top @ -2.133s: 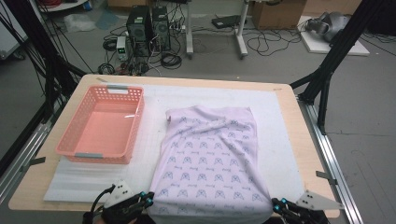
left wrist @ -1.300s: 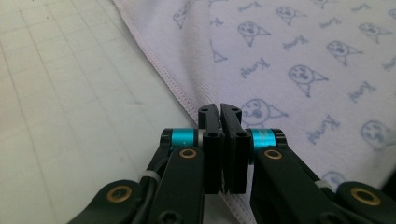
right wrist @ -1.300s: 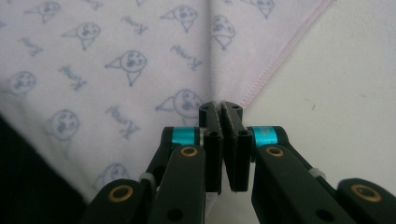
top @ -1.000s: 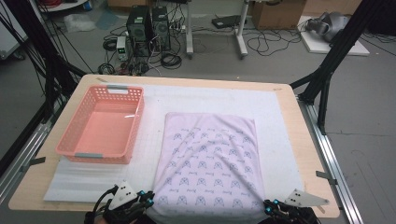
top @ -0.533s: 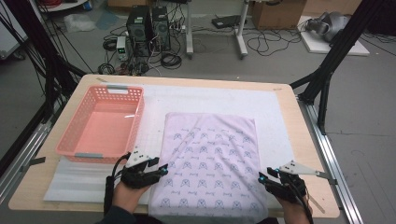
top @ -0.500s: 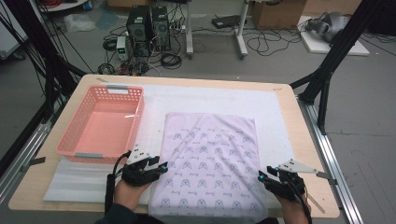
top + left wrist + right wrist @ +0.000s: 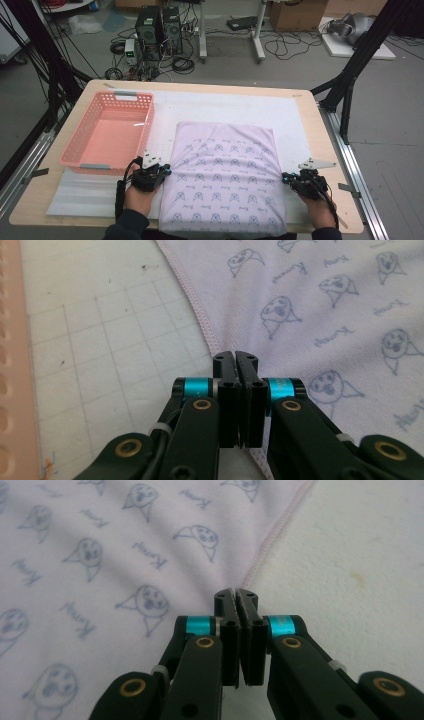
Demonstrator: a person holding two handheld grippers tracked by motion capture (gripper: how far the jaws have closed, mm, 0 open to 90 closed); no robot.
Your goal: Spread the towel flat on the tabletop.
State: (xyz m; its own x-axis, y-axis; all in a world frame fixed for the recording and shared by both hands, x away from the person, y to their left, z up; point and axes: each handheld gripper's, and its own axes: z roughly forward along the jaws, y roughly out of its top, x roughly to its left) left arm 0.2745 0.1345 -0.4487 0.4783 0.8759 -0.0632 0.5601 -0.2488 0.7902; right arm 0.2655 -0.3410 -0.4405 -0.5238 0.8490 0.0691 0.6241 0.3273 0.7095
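- Cloth (image 7: 224, 177): spread flat on the white mat (image 7: 225, 107), right of the pink basket (image 7: 107, 131), near edge at the table's (image 7: 327, 150) front.
- Left gripper (image 7: 165, 172): at the cloth's left hem, jaws just closed, pinching that hem.
- Right gripper (image 7: 286, 177): at the right hem, jaws just closed, pinching it likewise.
- Creases fanning from both pinches.

Lab or test workshop, seen from my side of wooden table (image 7: 320, 125) framed by black metal struts (image 7: 367, 45). Bare grey concrete floor beyond. Computer towers (image 7: 157, 25) on floor, tangled cables (image 7: 280, 47) around them, cardboard box (image 7: 295, 12) at back. White gridded mat (image 7: 225, 107) covers tabletop; pink plastic basket (image 7: 107, 132) beside my left hand.
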